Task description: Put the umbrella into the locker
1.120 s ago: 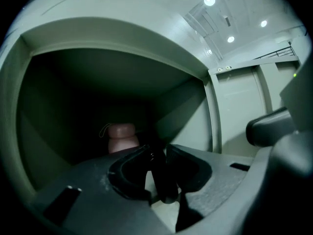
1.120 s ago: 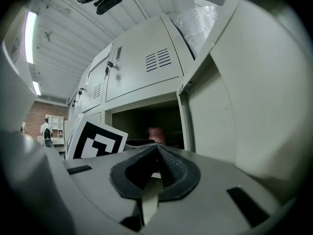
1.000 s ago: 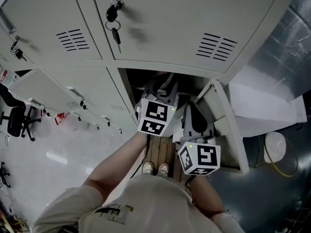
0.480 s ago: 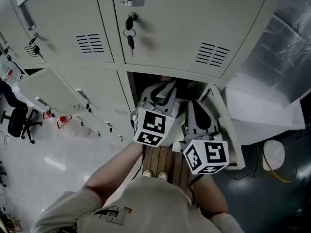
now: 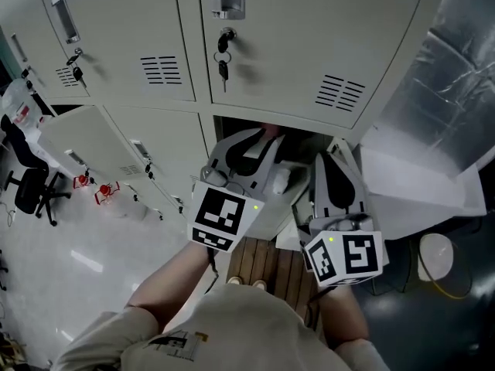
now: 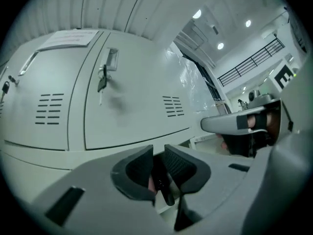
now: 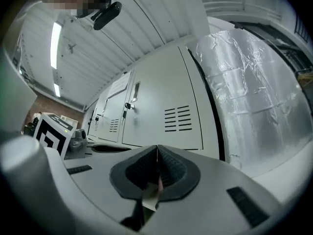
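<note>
Step in hand: insertion, not complete. My left gripper (image 6: 158, 155) is closed to a narrow slot on a slim dark piece with a pink trace, which I take for the umbrella (image 6: 164, 187), held at the mouth of the open locker (image 5: 309, 126) compartment. My right gripper (image 7: 157, 151) has its tips touching; a pale sliver shows low between the pads, unidentified. Next requirement, in my judgement: carry the piece deep inside, then part the left jaws.
</note>
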